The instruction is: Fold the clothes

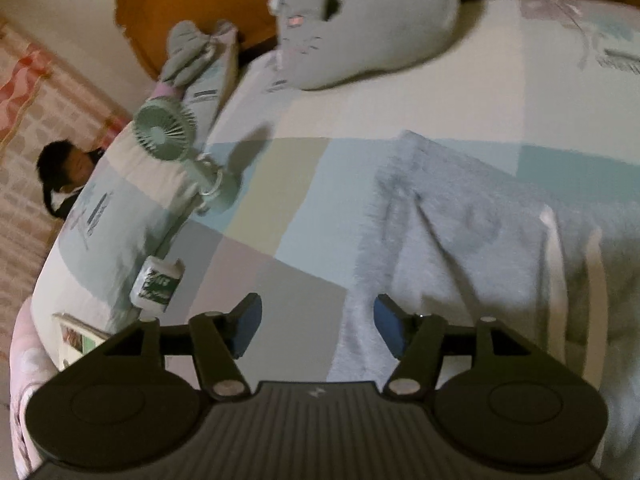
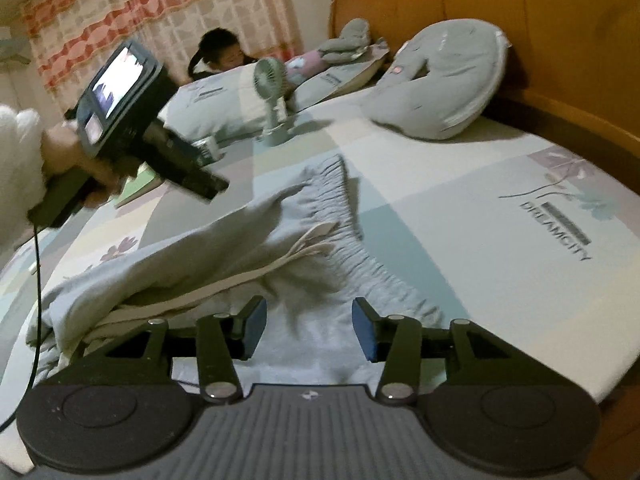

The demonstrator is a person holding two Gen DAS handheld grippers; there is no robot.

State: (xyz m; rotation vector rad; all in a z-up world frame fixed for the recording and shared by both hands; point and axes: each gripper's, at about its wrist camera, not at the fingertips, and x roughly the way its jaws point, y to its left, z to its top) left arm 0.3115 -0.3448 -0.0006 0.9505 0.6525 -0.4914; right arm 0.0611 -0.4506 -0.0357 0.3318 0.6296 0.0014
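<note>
Holding a black two-finger gripper in each hand, you are working over a light grey knit garment with an elastic waistband and cream side stripes (image 2: 224, 252), which is lying rumpled on the pastel patchwork bedsheet (image 2: 460, 184). Your left gripper (image 1: 317, 330) is hovering with its blue-padded fingers (image 1: 246, 330) standing apart, nothing between them, over the garment's left edge. Your right gripper (image 2: 309, 330) is likewise spread, its pads clear of the cloth below. Your left hand (image 2: 68, 160), in a fluffy white sleeve, is showing in the right wrist view, above the garment's far end. Beyond are standing a small mint-green desk fan (image 2: 274, 92) and a grey plush pillow (image 2: 444, 80) against the orange wooden headboard (image 2: 540, 20).
</note>
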